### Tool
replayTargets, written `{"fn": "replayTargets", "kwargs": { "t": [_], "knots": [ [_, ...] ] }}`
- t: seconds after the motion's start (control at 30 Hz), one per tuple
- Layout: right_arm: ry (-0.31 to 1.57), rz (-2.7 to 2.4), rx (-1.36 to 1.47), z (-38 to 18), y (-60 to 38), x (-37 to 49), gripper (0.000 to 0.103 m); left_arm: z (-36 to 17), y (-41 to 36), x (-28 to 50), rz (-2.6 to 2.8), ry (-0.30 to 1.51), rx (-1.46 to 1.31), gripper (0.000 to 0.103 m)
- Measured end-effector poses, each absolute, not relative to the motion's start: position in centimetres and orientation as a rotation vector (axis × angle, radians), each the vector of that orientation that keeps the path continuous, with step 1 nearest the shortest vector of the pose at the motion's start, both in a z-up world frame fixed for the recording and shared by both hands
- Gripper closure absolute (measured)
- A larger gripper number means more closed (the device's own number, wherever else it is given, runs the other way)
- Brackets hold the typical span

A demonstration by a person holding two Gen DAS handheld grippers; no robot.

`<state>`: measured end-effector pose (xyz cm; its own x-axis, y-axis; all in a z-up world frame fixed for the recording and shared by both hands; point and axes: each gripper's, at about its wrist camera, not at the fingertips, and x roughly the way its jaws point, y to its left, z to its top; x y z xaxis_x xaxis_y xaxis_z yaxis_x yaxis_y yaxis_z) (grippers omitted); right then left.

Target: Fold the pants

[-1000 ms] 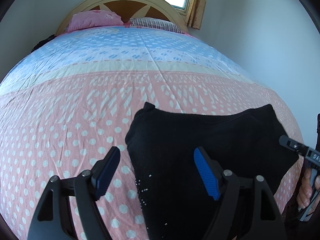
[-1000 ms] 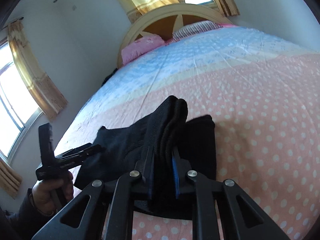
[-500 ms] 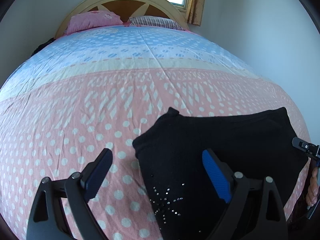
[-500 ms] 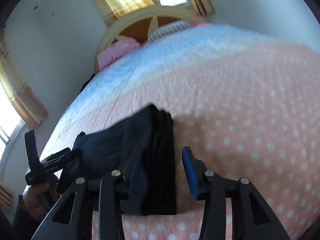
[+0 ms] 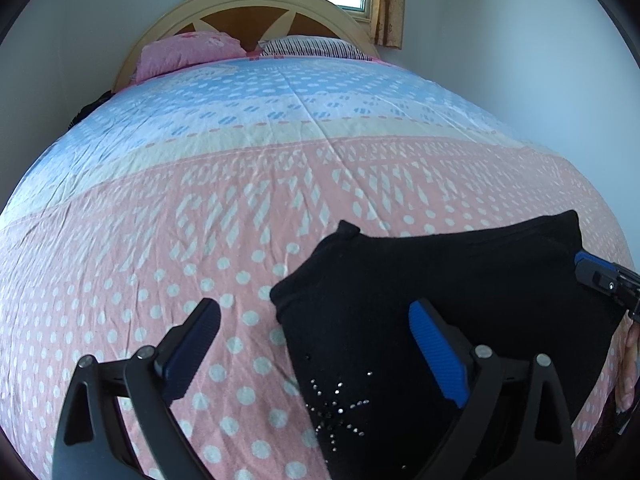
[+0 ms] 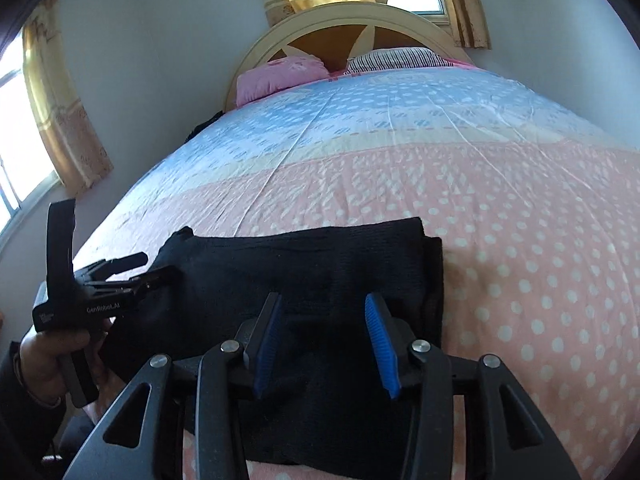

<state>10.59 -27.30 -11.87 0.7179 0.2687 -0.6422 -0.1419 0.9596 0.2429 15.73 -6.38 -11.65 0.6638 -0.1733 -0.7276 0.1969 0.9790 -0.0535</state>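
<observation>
Folded black pants [image 5: 440,280] lie on a pink dotted bed [image 5: 160,240]. The left claw [image 5: 316,344] hangs wide open, straddling their left edge.

The pants' [image 6: 320,276] near hem lies hidden beneath the right gripper's fingers [image 6: 378,344]; a dark item [image 6: 204,124] beside the pink pillow [image 6: 280,76] is unreadable.

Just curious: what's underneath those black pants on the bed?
The black pants lie folded on the pink dotted bedspread, which shows all around them. Whatever is directly beneath the fabric is covered.
</observation>
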Motion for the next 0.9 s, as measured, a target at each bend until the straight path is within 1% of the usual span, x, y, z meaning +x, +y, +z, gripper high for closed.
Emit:
{"fn": "replayTargets", "kwargs": {
  "t": [0.1,0.23,0.37,0.47,0.5,0.53,0.7,0.77,0.83,0.9],
  "knots": [
    [0.740,0.219,0.143,-11.4,-27.0,9.3,0.058,-11.6,-6.4,15.7,-0.209,0.821,0.028,0.005],
    [0.737,0.214,0.064,-12.1,-26.9,7.3,0.058,-11.0,-6.4,14.7,-0.223,0.814,0.045,0.005],
    [0.724,0.205,0.058,-11.5,-27.0,5.4,0.058,-11.3,-6.7,13.8,-0.237,0.830,0.050,0.005],
    [0.753,0.214,0.029,-12.6,-27.0,5.0,0.058,-11.4,-7.0,12.7,-0.258,0.834,0.046,0.004],
    [0.744,0.214,0.013,-12.9,-27.0,4.9,0.058,-11.4,-7.2,12.2,-0.267,0.833,0.046,0.004],
    [0.741,0.213,0.008,-13.0,-27.0,4.9,0.058,-11.7,-7.4,11.8,-0.277,0.837,0.051,0.001],
    [0.703,0.222,0.073,-11.8,-27.9,4.5,0.058,-12.0,-7.5,11.4,-0.275,0.838,0.061,0.000],
    [0.652,0.196,0.128,-10.8,-28.9,4.2,0.051,-11.9,-7.4,11.4,-0.274,0.842,0.058,0.000],
    [0.632,0.181,0.182,-10.4,-29.8,4.4,0.037,-11.6,-7.3,11.4,-0.273,0.839,0.059,0.000],
    [0.658,0.170,0.216,-10.6,-30.6,5.4,0.036,-11.2,-7.1,11.4,-0.266,0.824,0.063,0.000]
  ]
}}
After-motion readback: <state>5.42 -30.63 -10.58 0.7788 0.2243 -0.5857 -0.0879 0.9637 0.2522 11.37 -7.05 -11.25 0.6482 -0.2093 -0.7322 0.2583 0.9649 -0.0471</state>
